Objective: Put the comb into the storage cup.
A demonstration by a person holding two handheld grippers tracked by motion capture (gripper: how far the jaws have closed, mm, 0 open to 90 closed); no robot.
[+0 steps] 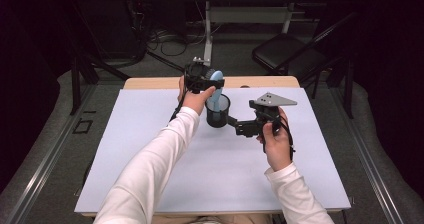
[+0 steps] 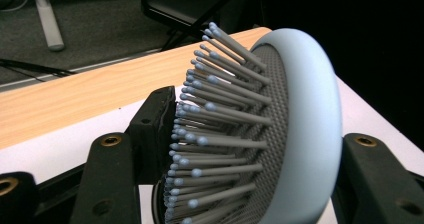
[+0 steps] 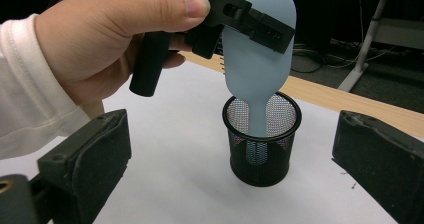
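White table (image 1: 150, 149), dark room behind. Left hand-held gripper (image 1: 204, 79) clamped on brush (image 1: 215, 91), handle down in cup (image 1: 218, 115). Right hand-held gripper (image 1: 239, 125) agape at cup's 3 o'clock. Next, probably: release brush.

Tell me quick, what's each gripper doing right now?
Left gripper: shut on the blue hairbrush, handle in the mesh cup.
Right gripper: open, holding nothing.

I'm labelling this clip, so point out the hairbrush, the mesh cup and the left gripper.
hairbrush (image 3: 257, 59): right gripper view, smooth blue back of its head.
mesh cup (image 3: 262, 166): right gripper view, black mesh wall at the front.
left gripper (image 1: 207, 82): high view, between its fingertips at the brush head.
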